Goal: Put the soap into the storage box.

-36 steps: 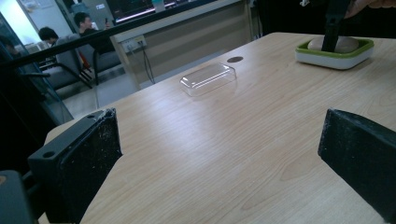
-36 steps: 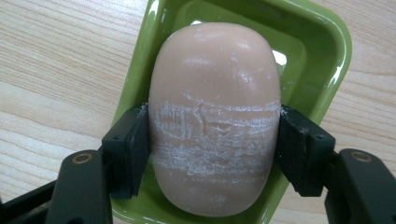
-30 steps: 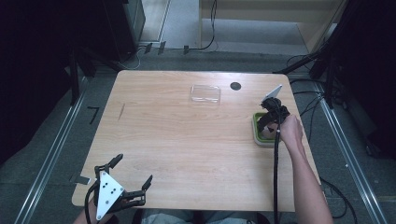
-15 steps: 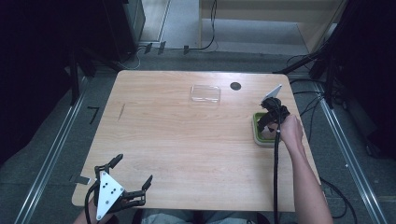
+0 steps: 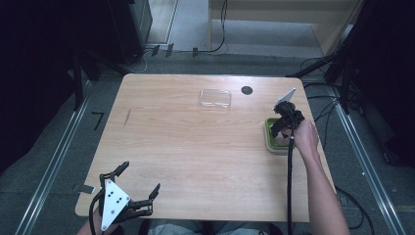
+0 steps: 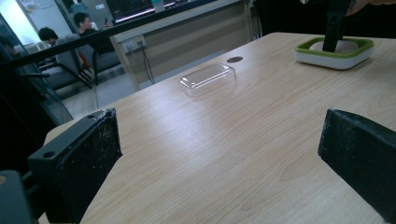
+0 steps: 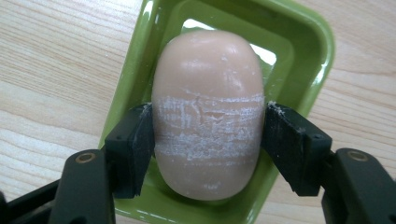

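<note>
Right gripper point(image 7: 208, 140): clamped across middle of pale soap bar point(image 7: 208, 112), bar resting in green soap dish point(image 7: 306, 42) near right table edge. Left gripper point(image 5: 128, 198): spread wide, empty, near front-left corner. Risk: scuffed, slick soap squirting from pads; dish dragging along on lift.

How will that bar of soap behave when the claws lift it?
The soap is smooth and rounded, so it may slip. White scrape marks across its middle suggest a soft surface that scuffs. The right gripper is clamped on both sides, so it probably stays stiff.
</note>
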### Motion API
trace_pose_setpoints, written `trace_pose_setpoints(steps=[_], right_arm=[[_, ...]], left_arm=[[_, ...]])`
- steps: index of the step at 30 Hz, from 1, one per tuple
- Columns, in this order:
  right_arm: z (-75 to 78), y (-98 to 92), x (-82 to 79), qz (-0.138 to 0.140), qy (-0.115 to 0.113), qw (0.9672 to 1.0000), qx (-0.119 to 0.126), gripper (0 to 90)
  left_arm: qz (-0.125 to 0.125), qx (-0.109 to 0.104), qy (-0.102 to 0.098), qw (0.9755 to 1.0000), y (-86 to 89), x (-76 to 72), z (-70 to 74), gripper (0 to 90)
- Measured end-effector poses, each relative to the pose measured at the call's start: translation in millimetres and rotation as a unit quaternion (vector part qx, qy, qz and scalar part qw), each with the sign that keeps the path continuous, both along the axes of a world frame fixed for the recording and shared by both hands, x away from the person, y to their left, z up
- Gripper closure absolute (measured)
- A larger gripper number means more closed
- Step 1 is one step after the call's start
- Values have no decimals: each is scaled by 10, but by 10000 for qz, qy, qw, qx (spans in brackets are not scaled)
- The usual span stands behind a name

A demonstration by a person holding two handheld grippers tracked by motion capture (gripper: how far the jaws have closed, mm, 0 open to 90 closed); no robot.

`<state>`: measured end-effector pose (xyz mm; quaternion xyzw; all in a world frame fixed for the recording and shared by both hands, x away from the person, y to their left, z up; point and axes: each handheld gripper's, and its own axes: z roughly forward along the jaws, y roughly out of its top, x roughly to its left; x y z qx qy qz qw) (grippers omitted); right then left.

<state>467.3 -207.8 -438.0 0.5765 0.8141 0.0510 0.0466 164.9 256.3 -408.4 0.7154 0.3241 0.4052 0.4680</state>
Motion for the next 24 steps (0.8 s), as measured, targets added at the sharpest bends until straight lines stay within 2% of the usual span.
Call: trace_pose_setpoints(steps=[7, 12, 24], right_arm=[[61, 19, -50, 68, 85, 9999, -15, 251], [124, 127, -140, 326, 130, 9994, 2, 144], [287, 432, -396, 915, 81, 9957, 125, 121]], left_arm=[[-2, 1, -7, 10000, -2, -4, 1, 0], [-17, -2, 0, 10000, -17, 4, 0, 0], [-50, -5, 3, 10000, -21, 11, -1, 0]])
